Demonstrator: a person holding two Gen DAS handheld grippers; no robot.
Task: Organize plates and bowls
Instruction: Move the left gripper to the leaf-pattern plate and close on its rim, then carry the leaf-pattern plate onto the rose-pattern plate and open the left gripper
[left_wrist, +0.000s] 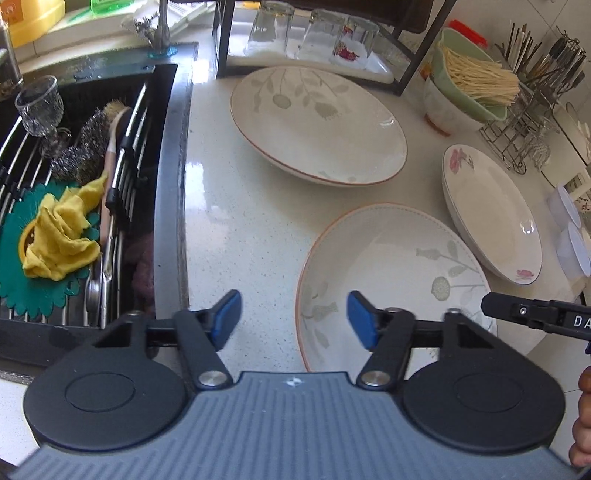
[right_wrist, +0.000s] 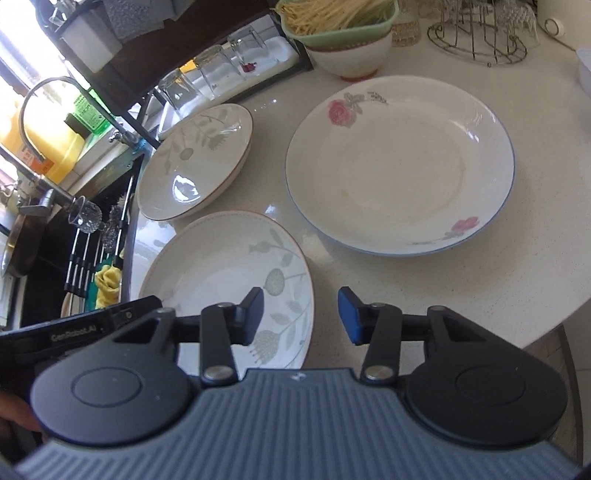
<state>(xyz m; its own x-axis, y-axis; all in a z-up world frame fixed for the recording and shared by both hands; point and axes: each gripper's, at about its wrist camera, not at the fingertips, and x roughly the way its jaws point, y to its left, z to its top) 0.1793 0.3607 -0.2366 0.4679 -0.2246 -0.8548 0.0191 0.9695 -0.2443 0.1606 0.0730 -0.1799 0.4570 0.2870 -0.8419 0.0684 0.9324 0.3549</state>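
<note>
A leaf-patterned plate lies nearest on the white counter. My left gripper is open and straddles its left rim, one blue pad over the plate and the other over bare counter. My right gripper is open astride the plate's right rim. No pad presses on the plate. A second leaf-patterned plate sits farther back. A rose-patterned plate with a blue rim lies to the right.
A black sink on the left holds a wire rack, a wine glass, scourers and a yellow cloth. Upturned glasses stand on a dark shelf behind. A green bowl of noodles sits in a white bowl beside a wire stand.
</note>
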